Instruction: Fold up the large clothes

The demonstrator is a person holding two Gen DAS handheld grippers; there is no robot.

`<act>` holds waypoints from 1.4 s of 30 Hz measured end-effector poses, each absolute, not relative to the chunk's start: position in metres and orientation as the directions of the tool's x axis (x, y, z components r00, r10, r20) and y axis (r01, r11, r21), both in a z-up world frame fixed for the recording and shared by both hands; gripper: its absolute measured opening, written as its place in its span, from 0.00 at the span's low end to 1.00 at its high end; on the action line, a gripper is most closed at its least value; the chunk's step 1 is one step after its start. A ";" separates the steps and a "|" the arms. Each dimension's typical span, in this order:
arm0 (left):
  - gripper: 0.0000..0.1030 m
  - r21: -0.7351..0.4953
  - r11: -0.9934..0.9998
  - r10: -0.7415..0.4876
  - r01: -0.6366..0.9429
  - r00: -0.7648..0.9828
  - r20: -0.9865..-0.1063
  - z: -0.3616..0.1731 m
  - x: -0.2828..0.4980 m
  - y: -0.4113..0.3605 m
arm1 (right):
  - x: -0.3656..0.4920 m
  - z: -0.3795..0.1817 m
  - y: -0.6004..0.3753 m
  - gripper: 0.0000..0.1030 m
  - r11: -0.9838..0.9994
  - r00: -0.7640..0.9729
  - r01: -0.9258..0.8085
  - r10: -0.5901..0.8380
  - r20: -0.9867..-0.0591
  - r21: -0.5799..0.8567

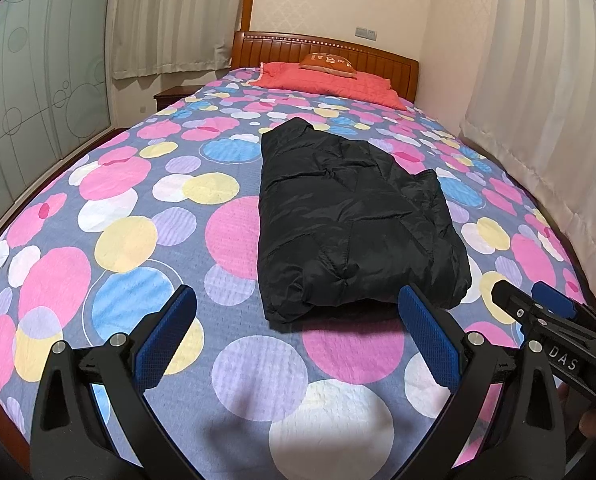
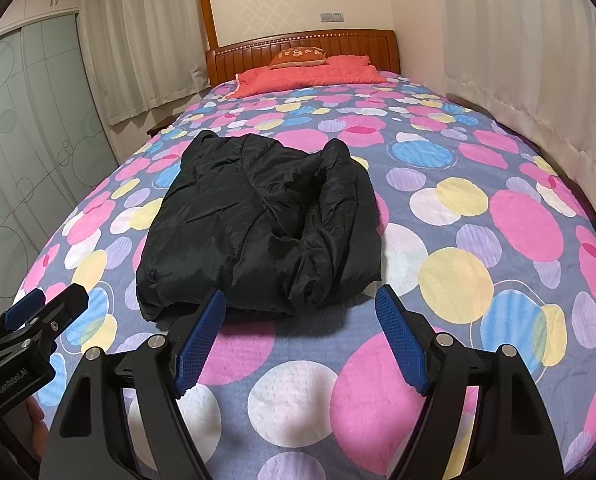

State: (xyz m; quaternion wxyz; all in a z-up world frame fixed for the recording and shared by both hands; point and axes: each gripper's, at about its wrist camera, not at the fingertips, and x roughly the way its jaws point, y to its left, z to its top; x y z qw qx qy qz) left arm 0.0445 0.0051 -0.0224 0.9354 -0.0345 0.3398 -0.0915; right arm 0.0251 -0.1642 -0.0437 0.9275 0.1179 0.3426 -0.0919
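The left hand-held gripper (image 1: 298, 300) stands released, its blue pads spread wide with nothing between them, poised over the bed (image 1: 110, 200). The right hand-held gripper (image 2: 299, 300) is likewise released, jaws wide and empty; each is visible at the edge of the other's view, side by side and apart. The task's thing, a black padded jacket (image 1: 349, 220), lies folded into a thick bundle on the bedspread just ahead of both, its near edge close beyond the fingertips, ahead and to the right of the left one and ahead and to the left of the right one. Neither touches it. The bedspread (image 2: 477, 240) is grey-blue with pink, yellow, blue, lilac and white circles, and lies flat. Well beyond the jacket, at the far end, a red quilted pillow (image 1: 329, 82) rests against a wooden headboard (image 1: 325, 50), with a small orange cushion (image 1: 329, 61) on top. Pale curtains (image 1: 537, 100) hang to the right of the bed and more on the far left. A frosted sliding wardrobe door (image 1: 38, 100) with circle patterns stands at left. A wall switch plate (image 2: 332, 17) sits above the headboard.
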 end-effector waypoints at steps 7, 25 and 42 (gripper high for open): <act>0.98 -0.112 0.983 -0.181 0.143 0.752 -0.633 -0.023 0.043 0.006 | 0.025 -0.044 -0.164 0.74 0.956 0.747 0.251 -0.089 -0.659 0.155; 0.98 -0.094 0.985 -0.170 0.142 0.767 -0.619 -0.015 0.033 0.013 | 0.024 -0.043 -0.162 0.74 0.956 0.749 0.250 -0.091 -0.657 0.153; 0.98 -0.044 0.991 -0.128 0.128 0.778 -0.615 -0.019 0.030 0.001 | 0.024 -0.043 -0.159 0.74 0.955 0.748 0.253 -0.090 -0.658 0.156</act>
